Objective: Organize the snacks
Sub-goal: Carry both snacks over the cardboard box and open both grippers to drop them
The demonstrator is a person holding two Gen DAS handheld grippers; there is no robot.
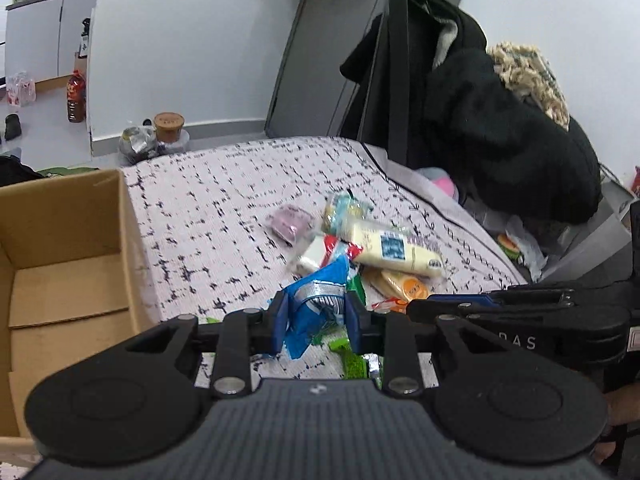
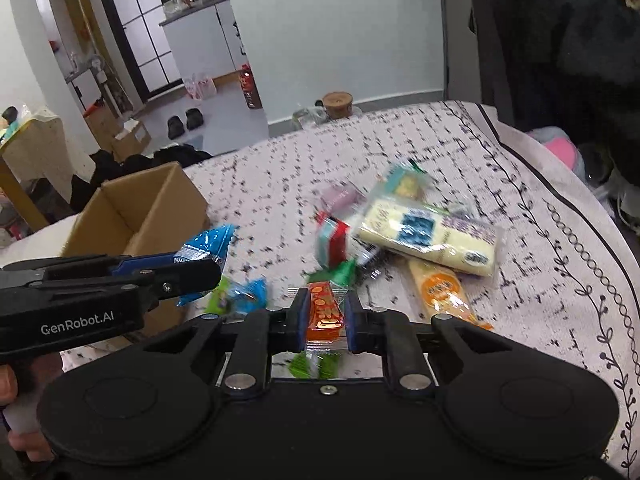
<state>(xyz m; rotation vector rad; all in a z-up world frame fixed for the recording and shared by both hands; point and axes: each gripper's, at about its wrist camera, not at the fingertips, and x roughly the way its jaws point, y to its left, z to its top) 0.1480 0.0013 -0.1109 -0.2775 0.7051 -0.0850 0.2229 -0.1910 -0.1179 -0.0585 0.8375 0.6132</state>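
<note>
Both snacks look feather-light and crinkly, so pinching mid-wrapper works fine. The left gripper (image 1: 316, 322) is clamped on a blue-and-silver foil packet (image 1: 316, 300), the right gripper (image 2: 326, 320) on a small orange wrapped candy (image 2: 325, 314). Both angle downward above the patterned bedspread (image 1: 224, 200), with the open cardboard box (image 1: 68, 248) to the left.
</note>
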